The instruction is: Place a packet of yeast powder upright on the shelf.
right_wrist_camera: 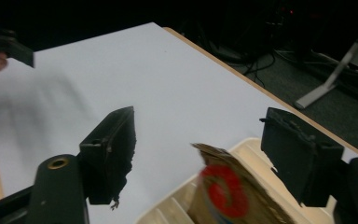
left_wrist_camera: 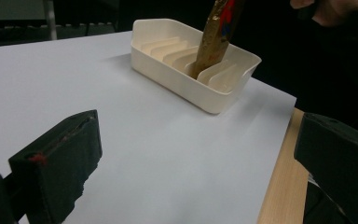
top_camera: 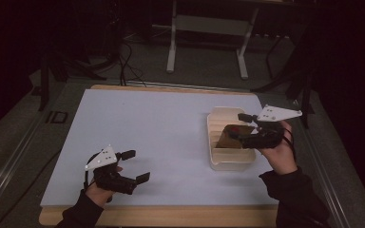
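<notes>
— High view: where is the brown card (top_camera: 232,136) sitting?

— Standing in a slot of the cream rack (top_camera: 217,124); the right gripper (top_camera: 241,127) is hanging over it, jaws apart, gripping nothing.

— And the left gripper (top_camera: 135,166)?

— Gaping empty, well apart from the rack.

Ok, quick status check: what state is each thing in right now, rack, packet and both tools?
Slotted rack: upright on the white sheet, near its right edge.
Brown packet: standing tilted in one of the rack's slots, its top above the rim.
Right tool: open, just above the packet, pads clear of it.
Left tool: open, nothing between its jaws, low over the sheet's near left part.
</notes>
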